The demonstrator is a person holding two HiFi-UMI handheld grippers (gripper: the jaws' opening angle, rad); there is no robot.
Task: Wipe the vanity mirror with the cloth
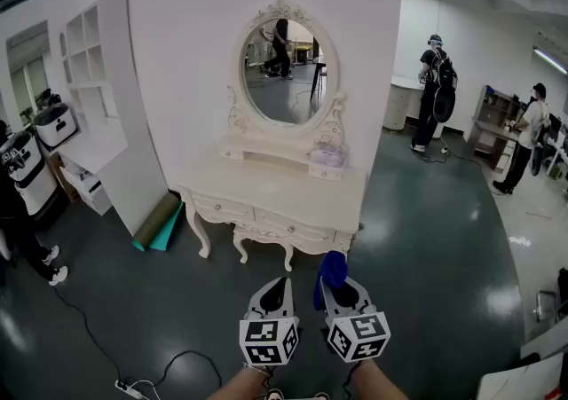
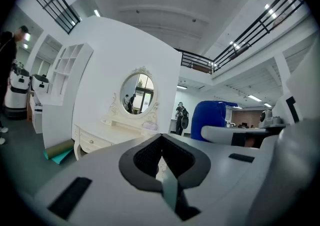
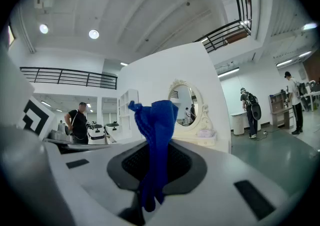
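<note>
One person (image 1: 19,212), cut off by the frame edge and only partly seen, stands far to the left of the vanity table (image 1: 275,187). One white shelf unit (image 1: 93,79) lies nearer, also left of the table. One teal rolled mat (image 1: 158,223) leans at the table's left end.

One oval vanity mirror (image 1: 284,73) rises upright from the back of the table, and a figure reflected in it is too small to make out. One pale lilac item (image 1: 328,156) sits on the table at the mirror's right foot. What it is cannot be told.

Two grippers hover in front of the table, well apart from it, with the forearms behind them cut off at the bottom edge. The left gripper (image 1: 280,285) has its jaws closed together with nothing between them. The right gripper (image 1: 341,288), just beside it, has its jaws clamped on one blue cloth (image 1: 332,271). The cloth bunches up over the tips and hides them from the head view.

Two more people (image 1: 435,92) (image 1: 531,137) stand well to the right of the table, small and hard to make out.
</note>
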